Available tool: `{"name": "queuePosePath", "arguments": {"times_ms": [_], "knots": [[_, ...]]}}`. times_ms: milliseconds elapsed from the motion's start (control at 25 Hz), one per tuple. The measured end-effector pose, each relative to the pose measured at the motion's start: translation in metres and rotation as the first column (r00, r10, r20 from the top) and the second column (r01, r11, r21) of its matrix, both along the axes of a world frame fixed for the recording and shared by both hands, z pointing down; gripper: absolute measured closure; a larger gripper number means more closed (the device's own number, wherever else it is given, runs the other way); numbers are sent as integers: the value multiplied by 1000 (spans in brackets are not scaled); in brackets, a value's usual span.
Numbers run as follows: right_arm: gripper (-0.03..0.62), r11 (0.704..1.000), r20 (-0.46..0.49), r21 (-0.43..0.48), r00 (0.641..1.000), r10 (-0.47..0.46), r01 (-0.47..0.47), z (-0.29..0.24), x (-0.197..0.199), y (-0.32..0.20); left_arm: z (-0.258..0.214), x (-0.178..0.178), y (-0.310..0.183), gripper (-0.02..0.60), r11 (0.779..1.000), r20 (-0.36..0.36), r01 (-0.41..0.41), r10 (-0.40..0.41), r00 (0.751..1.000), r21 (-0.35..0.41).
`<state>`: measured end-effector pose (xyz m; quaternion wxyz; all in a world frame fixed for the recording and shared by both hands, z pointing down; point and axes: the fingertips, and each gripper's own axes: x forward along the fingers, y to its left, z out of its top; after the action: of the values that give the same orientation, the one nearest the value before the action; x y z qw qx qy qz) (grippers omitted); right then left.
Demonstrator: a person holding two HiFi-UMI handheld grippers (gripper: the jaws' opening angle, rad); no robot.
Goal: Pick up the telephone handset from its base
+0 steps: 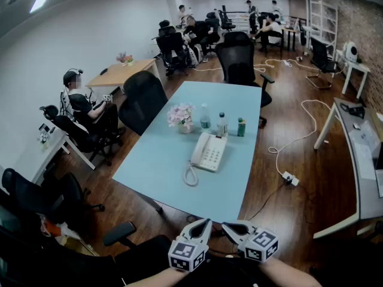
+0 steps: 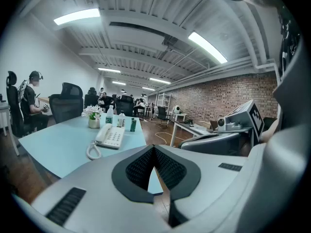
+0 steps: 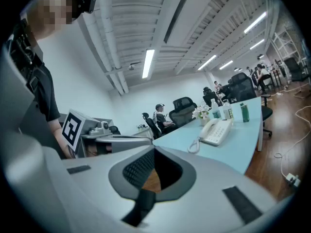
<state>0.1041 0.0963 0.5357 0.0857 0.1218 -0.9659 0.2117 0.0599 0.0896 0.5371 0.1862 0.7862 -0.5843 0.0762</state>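
Resting on white base [image 1: 213,155], white handset [image 1: 198,150], coiled cord [image 1: 190,177]; left gripper [image 1: 206,222], right gripper [image 1: 227,225] closed, empty.

The surface [image 1: 155,160] is light blue, the phone [image 1: 209,151] is white, the flowers [image 1: 181,113] are pink and white, and one bottle [image 1: 241,127] is green. The floor [image 1: 323,184] is dark brown wood, the chairs [image 1: 238,55] are black, and the wall [image 2: 218,93] has red-brown bricks. The left tool [image 1: 206,222] and right tool [image 1: 230,225] are grey and black, with black-and-white squares.
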Motion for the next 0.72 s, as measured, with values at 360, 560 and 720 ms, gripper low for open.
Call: {"name": "queuePosePath", "arguments": {"times_ms": [360,560,720], "knots": [[579,1000,11,4,1000,26,-26,-13,-13,-21,5,-20,-21,581,1000,-9,10,-10,1000,-18],[579,998,5,5,998,68,-68,-12,-23,-47,5,-45,-49,581,1000,-6,9,-10,1000,-25],[579,993,8,12,993,121,-121,-13,-39,-78,4,-79,-87,581,1000,9,7,-7,1000,-28]]}}
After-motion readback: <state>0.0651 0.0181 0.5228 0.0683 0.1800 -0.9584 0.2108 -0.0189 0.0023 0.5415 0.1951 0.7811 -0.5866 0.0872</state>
